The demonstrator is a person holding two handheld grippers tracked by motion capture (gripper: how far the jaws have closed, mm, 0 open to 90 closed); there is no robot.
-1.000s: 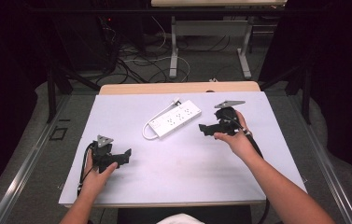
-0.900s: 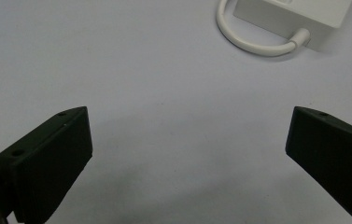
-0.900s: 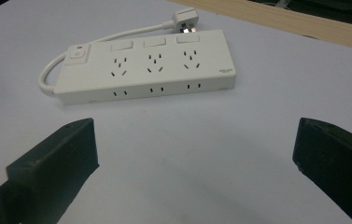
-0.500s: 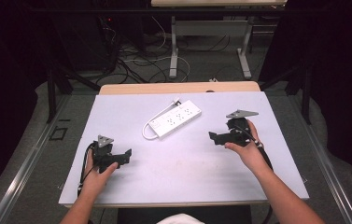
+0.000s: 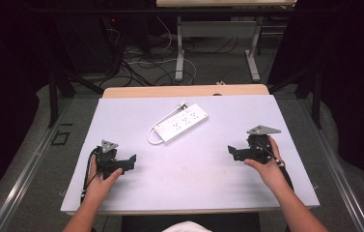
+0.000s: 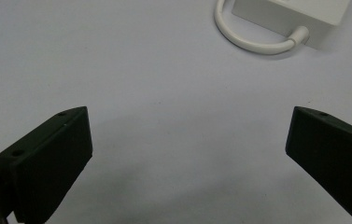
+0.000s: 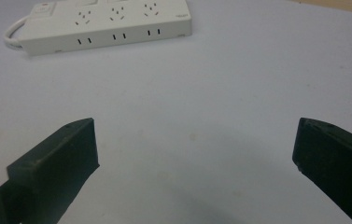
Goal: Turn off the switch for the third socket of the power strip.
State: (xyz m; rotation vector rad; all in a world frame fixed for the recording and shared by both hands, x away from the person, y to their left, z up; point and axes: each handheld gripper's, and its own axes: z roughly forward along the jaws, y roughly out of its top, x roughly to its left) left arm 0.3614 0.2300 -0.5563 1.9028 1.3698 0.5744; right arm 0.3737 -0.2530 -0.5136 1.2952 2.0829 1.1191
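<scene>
Both grippers sit low in the high view: the left gripper (image 5: 132, 161) at lower left, the right gripper (image 5: 231, 152) at lower right, each gaping wide and holding nothing. Between and above them, near the frame's centre, a white power strip (image 5: 181, 123) lies on the white table (image 5: 189, 193), its long axis running from lower left to upper right, with its cord (image 5: 156, 131) looped at the lower-left end. I judge the left gripper slightly nearer that end.

From the left gripper view, the strip (image 6: 299, 11) with its cord (image 6: 253, 39) shows at the upper right, beyond empty spread jaws.

From the right gripper view, the strip (image 7: 103, 21) spans the upper left, well apart from parted jaws.
</scene>
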